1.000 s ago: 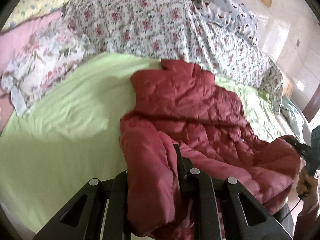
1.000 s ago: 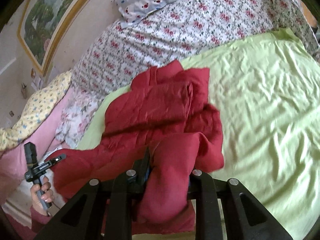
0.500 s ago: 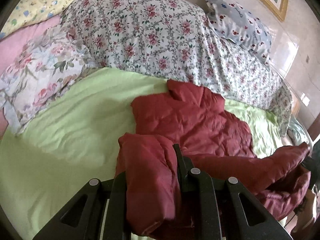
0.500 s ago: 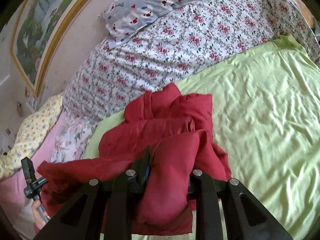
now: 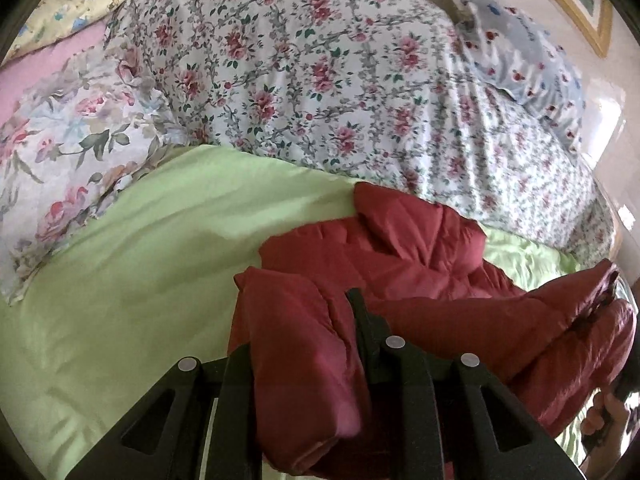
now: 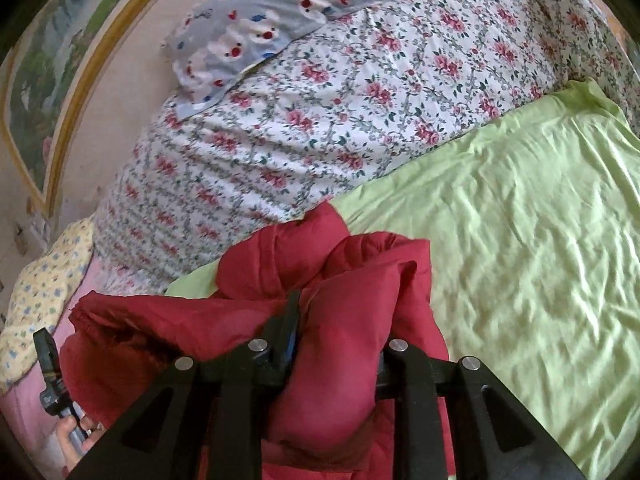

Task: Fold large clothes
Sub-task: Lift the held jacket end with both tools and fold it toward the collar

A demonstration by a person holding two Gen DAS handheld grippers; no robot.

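We are looking at a dark red quilted puffer jacket (image 5: 400, 256), which is lying crumpled on the green sheet of the bed, close to the flowered bedding behind it. Its padded fabric is showing stitched panels and deep creases. One thick bunch of it (image 5: 296, 360) is rising toward us in the left view, and another bunch (image 6: 340, 344) is lifting up in the right view. Between them a long fold is sagging, while the collar end (image 6: 288, 248) is resting on the sheet.
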